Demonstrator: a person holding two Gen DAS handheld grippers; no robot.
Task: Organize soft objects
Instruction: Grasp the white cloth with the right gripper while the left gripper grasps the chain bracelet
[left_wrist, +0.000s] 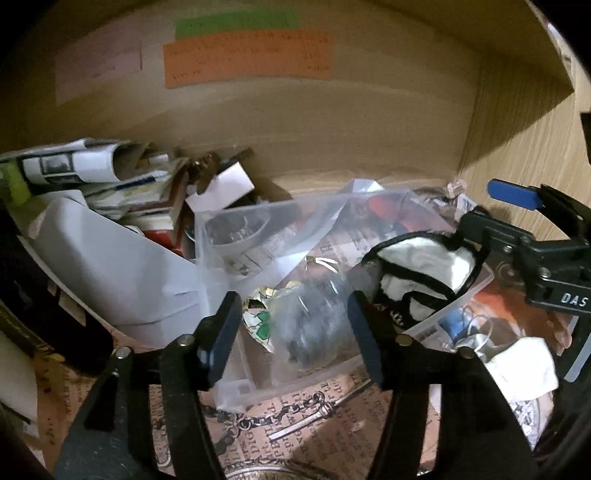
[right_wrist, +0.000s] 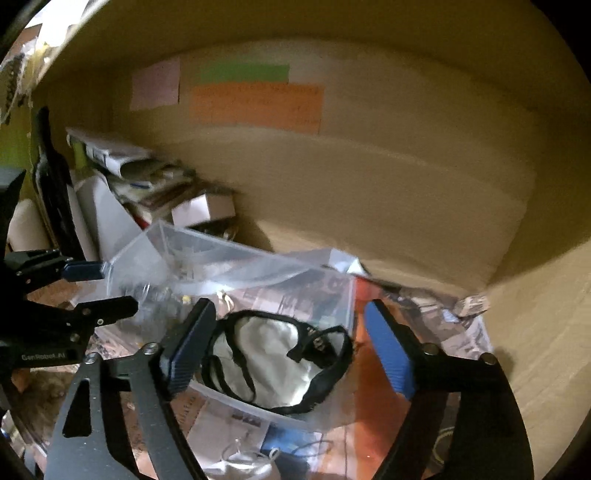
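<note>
As both tongs hang wide open and empty, the right tongs straddle a white, black-trimmed cloth in the clear bin at 6 o'clock; closing on it seems next, while the left tongs hover alongside.

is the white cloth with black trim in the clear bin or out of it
In. The white cloth lies crumpled inside the clear bin, its walls around it.
</note>
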